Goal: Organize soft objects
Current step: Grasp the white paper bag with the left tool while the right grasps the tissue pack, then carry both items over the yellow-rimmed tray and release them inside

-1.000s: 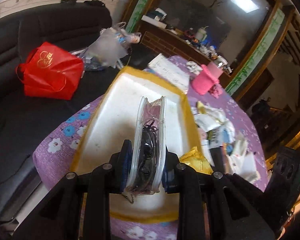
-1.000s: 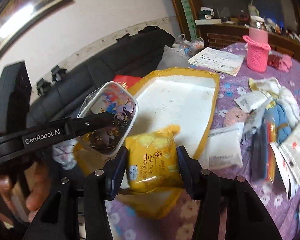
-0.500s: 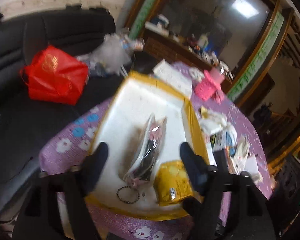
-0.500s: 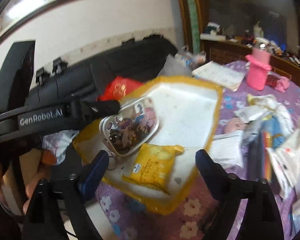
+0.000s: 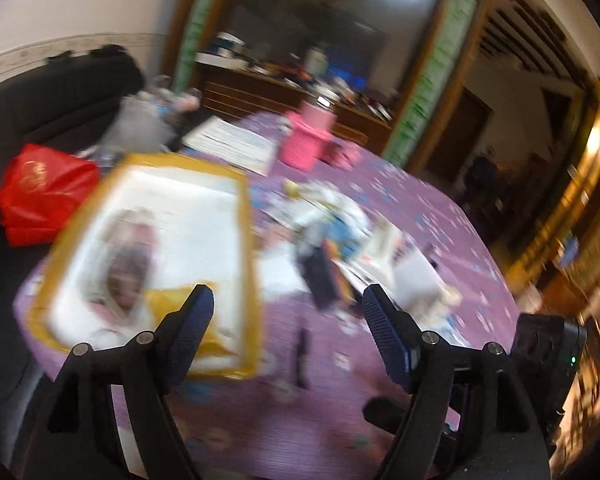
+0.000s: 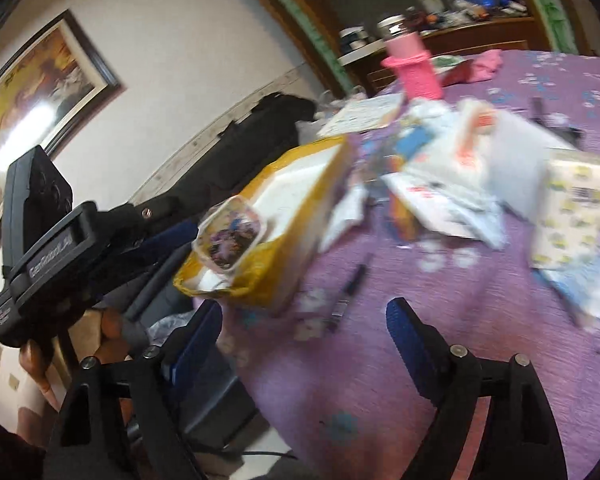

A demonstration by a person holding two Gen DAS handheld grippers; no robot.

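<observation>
On the far left, the yellow-rimmed foam tray [image 5: 242, 216] sits at the bench's edge, holding a clear pouch with a cartoon print [image 5: 130, 264] and a yellow cracker packet [image 5: 172, 300] just beside it. In the right wrist view the pouch [image 6: 230, 238] leans up against the tray's near wall rather than lying flat.

The left gripper [image 5: 288, 312] is spread wide and carries nothing — its left finger overlaps the tray's near corner in the picture, its right finger hangs over bare purple cloth [image 5: 300, 420]. The right gripper [image 6: 304, 332] is likewise spread wide and empty, over the cloth near a dark pen [image 6: 350, 292].

To the right of the tray lies what looks like the unsorted part of the task: a loose heap of soft packets and cloths [image 5: 340, 232], too blurred to name singly. From the left gripper the heap lies ahead and slightly right. From the right gripper it lies ahead and to the right, with a white-and-yellow printed pack [image 6: 572, 216] closest on that side, its long axis roughly upright in the picture. By my reading the right gripper is the better placed for that pack — the left for the heap's tray-side edge.
</observation>
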